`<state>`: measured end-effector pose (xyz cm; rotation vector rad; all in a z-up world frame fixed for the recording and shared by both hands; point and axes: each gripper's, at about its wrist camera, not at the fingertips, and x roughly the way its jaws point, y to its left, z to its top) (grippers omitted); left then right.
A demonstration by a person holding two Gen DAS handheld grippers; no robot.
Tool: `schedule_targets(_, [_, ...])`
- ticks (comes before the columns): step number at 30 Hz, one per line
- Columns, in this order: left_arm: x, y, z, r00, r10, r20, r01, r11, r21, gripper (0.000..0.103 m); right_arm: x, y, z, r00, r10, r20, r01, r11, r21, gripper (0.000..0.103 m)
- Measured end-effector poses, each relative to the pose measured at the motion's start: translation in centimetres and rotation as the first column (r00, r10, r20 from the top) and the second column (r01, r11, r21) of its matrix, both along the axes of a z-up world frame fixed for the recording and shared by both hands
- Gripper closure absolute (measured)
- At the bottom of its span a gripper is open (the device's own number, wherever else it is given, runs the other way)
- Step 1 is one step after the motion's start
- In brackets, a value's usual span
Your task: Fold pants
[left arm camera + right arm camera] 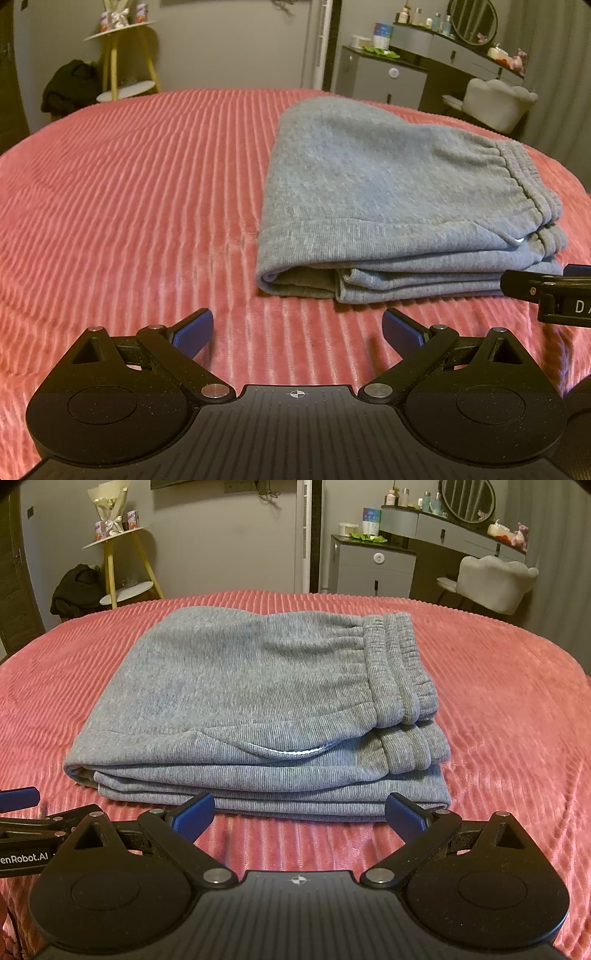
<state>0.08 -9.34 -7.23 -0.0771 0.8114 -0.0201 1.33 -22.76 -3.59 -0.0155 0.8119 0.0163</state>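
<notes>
Two open claws beside folded grey pants on a pink bed.

Both claws hold nothing: the left claw (297, 332) hovers over bare bedspread (129, 206), the right claw (300, 818) just before the stack's near edge. The pants (255, 709) lie folded in layers mid-bed, waistband (400, 672) toward the right edge.

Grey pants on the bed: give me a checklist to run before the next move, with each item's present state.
1. Grey pants folded into a stacked bundle: ok.
2. Bundle fully on the pink bedspread: ok.
3. Left gripper open, holding nothing: ok.
4. Right gripper open, holding nothing: ok.
5. Waistband lying on top at the right end: ok.
6. Layers underneath lying smooth: cannot tell.
</notes>
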Motion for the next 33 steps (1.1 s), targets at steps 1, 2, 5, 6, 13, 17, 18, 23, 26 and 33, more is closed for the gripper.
schedule_targets(1, [0.0,-0.02,0.0,1.0,0.001,0.0,-0.001,1.0,0.0,0.002,0.0,0.01,0.0,1.0,0.0,0.0,0.0,1.0,0.0,0.004])
schedule_targets(2, [0.0,-0.01,0.0,1.0,0.001,0.0,-0.001,1.0,-0.001,0.002,0.0,0.01,0.0,1.0,0.0,0.001,0.0,1.0,-0.001,0.004])
schedule_targets(5, [-0.02,-0.03,-0.04,1.0,0.002,0.0,-0.002,1.0,-0.002,0.002,0.03,0.01,-0.01,1.0,0.0,0.0,0.0,1.0,0.0,0.004])
schedule_targets(6, [-0.02,-0.03,-0.03,1.0,0.002,0.0,-0.002,1.0,-0.002,0.002,0.03,0.02,0.0,1.0,-0.001,0.0,0.001,1.0,0.0,0.004])
schedule_targets(13, [-0.03,-0.09,-0.01,1.0,-0.002,0.0,0.002,1.0,0.0,0.002,0.03,-0.01,0.01,1.0,0.0,0.0,0.0,1.0,0.0,0.004])
schedule_targets(17, [-0.06,-0.09,0.06,1.0,-0.001,0.004,0.001,1.0,-0.001,0.002,0.02,-0.01,0.01,1.0,-0.001,0.0,0.001,1.0,0.0,0.004])
schedule_targets(18, [-0.09,-0.07,0.07,1.0,0.0,0.004,0.0,1.0,-0.002,0.002,0.02,-0.01,0.01,1.0,0.0,0.0,0.0,1.0,0.0,0.004])
schedule_targets(23, [-0.15,-0.02,0.14,1.0,-0.001,0.009,0.001,1.0,-0.002,0.002,0.01,-0.01,0.02,1.0,0.0,0.0,0.0,1.0,0.0,0.004])
schedule_targets(26, [-0.12,-0.03,0.14,1.0,-0.003,0.009,0.003,1.0,-0.003,0.002,0.02,-0.01,0.01,1.0,0.0,0.0,0.0,1.0,-0.001,0.004])
schedule_targets(33, [-0.13,0.09,0.26,1.0,-0.002,0.01,0.002,1.0,-0.02,0.002,0.05,-0.07,-0.02,1.0,0.0,-0.002,0.0,1.0,-0.002,0.004])
